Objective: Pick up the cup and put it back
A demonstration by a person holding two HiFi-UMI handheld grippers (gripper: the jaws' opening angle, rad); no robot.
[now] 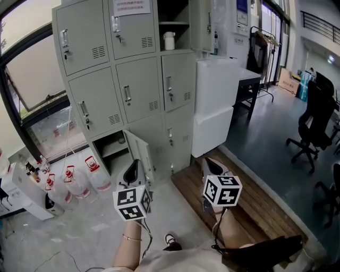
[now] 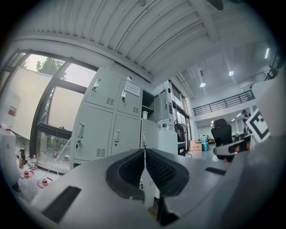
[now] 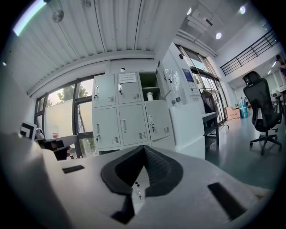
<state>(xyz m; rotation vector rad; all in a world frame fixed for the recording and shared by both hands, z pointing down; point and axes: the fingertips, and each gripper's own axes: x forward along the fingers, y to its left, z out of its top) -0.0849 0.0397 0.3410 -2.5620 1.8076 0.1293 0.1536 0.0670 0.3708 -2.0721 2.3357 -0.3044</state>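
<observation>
Left gripper (image 1: pixel 133 166): being held low at 6 o'clock of the head view, its jaws lying pressed together with nothing between them, and its marker cube hiding the hand behind it, so only a bare forearm (image 1: pixel 127 248) with a thin bracelet is showing. Right gripper (image 1: pixel 209 162): hanging just to the 3 o'clock side of the left one, jaws likewise closed on nothing, and its cube is also masking the hand. Cup (image 1: pixel 169 40): a small white vessel with a lid, standing upright on a shelf in an open compartment of the grey locker cabinet (image 1: pixel 133 79), at 12 o'clock from both grippers and well apart from them; the compartment's upper part is being cut off by the frame edge, and the cup is appearing too small for detail. Paper notice (image 1: pixel 132 6): sitting on a top locker door, half cropped, print unreadable. Lower locker door (image 1: pixel 139 154): standing ajar, partly hidden behind the left gripper. Red-capped bottles (image 1: pixel 71 180): crowding the floor at 9 o'clock, labels unreadable. Office chair (image 1: pixel 313 122): standing at 3 o'clock near the frame edge.
</observation>
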